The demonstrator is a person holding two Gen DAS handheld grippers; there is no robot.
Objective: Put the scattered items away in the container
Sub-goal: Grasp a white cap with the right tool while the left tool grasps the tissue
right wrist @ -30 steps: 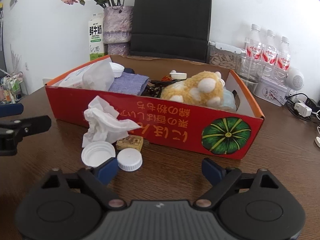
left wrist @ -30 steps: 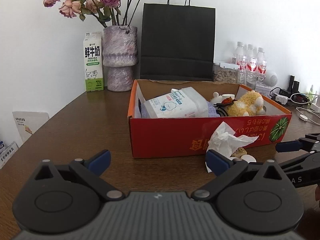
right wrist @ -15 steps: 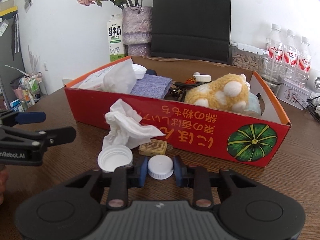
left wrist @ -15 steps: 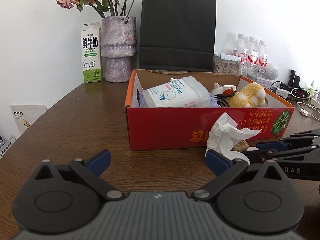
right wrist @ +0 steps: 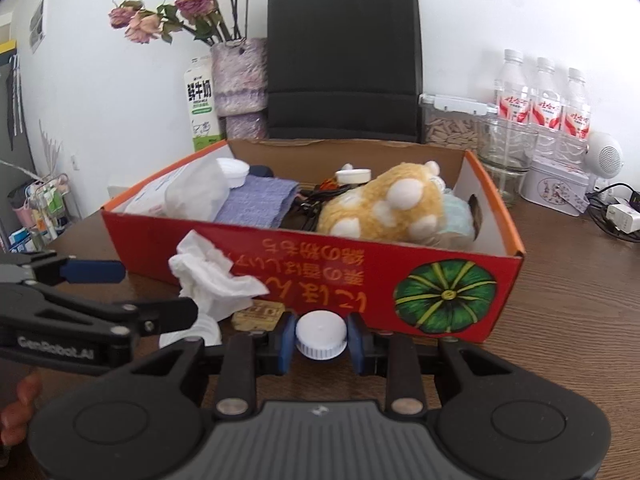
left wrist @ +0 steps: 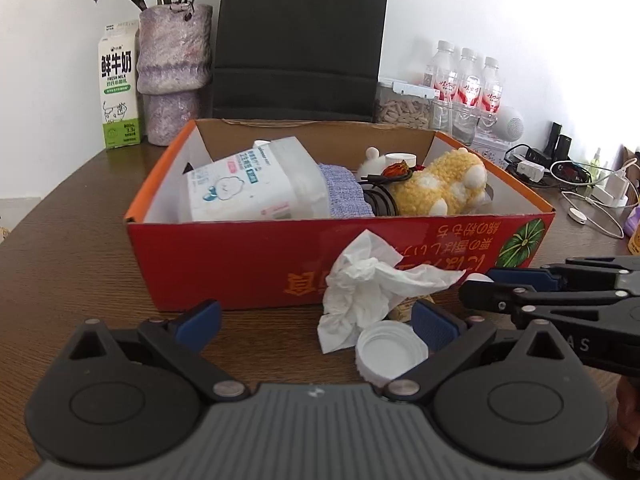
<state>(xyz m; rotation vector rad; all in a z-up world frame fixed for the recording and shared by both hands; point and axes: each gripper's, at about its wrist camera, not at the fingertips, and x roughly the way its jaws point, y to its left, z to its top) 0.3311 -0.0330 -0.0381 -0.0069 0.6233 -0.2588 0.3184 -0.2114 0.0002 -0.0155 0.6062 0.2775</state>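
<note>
A red cardboard box (left wrist: 224, 264) (right wrist: 496, 280) stands on the brown table and holds a wipes pack, a blue cloth and a yellow plush toy (right wrist: 384, 204). In front of it lie a crumpled white tissue (left wrist: 368, 280) (right wrist: 208, 272), an upturned white lid (left wrist: 390, 354) and a small tan packet (right wrist: 258, 314). My right gripper (right wrist: 321, 338) is shut on a white bottle cap (right wrist: 321, 334), held just above the table before the box. My left gripper (left wrist: 316, 324) is open, its right finger beside the upturned lid.
Behind the box stand a black paper bag (left wrist: 300, 40), a vase of dried roses (left wrist: 174, 76), a milk carton (left wrist: 118, 84), water bottles (right wrist: 540, 100) and a glass jar. Chargers and cables (left wrist: 580, 184) lie at the far right.
My right gripper closed on the white bottle cap and lifted it slightly. My left gripper moved forward and right, toward the tissue and the upturned lid.
</note>
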